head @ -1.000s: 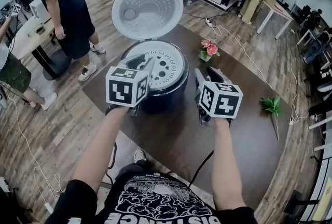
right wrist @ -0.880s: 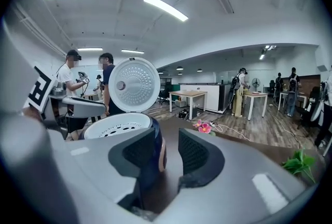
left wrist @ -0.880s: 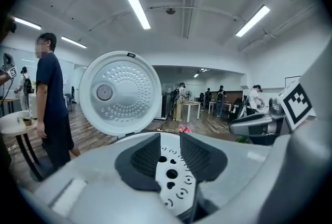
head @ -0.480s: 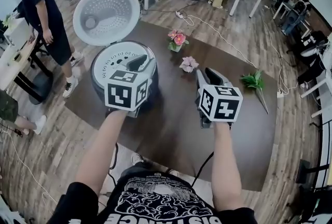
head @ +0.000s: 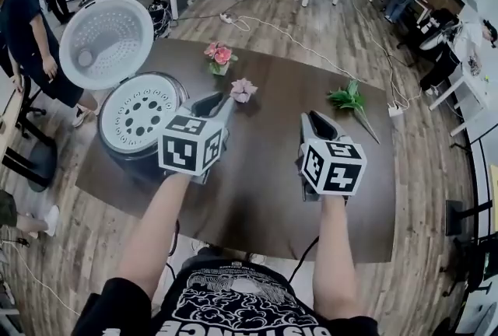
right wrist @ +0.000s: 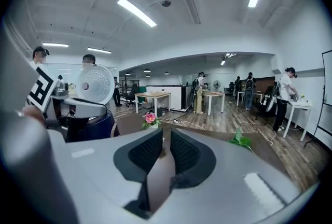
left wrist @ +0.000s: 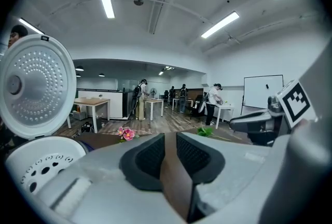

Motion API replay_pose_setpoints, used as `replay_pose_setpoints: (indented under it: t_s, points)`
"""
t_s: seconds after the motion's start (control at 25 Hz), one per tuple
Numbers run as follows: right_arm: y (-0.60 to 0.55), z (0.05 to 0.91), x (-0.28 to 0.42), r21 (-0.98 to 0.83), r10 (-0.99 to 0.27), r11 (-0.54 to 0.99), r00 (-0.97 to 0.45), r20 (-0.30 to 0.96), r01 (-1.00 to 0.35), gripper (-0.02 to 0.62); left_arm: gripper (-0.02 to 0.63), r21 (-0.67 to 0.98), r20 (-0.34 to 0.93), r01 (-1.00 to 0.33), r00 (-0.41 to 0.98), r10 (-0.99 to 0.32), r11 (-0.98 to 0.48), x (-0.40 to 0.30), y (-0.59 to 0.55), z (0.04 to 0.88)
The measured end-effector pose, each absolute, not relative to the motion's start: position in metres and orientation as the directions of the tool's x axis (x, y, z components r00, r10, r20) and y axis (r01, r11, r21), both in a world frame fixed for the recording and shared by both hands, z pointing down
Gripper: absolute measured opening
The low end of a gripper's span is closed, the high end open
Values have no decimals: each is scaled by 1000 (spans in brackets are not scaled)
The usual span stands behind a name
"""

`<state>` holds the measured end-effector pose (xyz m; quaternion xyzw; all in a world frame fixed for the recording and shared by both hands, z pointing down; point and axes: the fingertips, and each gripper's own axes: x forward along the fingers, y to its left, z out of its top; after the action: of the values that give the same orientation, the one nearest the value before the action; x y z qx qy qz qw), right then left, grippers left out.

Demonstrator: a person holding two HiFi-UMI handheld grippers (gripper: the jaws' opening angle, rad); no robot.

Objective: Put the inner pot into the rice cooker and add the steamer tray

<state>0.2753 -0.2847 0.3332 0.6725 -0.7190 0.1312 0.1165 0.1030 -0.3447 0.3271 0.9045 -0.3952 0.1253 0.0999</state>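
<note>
Arms forward, mid-frame; left claw (head: 215, 103) and right claw (head: 314, 121) empty, just closing to slits. Rice cooker (head: 117, 152), left: steamer tray (head: 141, 110) inside.

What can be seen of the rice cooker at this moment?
The rice cooker stands upright near the table's left edge in the head view. Its round body looks dark blue; its white lid, dimpled inside, is swung fully open. A white steamer tray with round holes sits in its mouth, hiding whatever is below.
</note>
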Motion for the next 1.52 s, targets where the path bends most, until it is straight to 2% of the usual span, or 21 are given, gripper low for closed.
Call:
replay_pose_setpoints:
  t_s: [0.24, 0.6, 1.52]
  points:
    - [-263, 331, 306, -55, -943, -17, -2, 332, -998, 2, 53, 45, 301, -689, 700, -647, -724, 136, -337, 329]
    - [-252, 326, 322, -9, -951, -46, 41, 308, -999, 0, 3, 75, 306, -643, 743, -596, -763, 152, -337, 339]
    - [-256, 329, 318, 13, -953, -37, 39, 299, -999, 0, 3, 54, 303, -629, 751, -587, -776, 150, -339, 341]
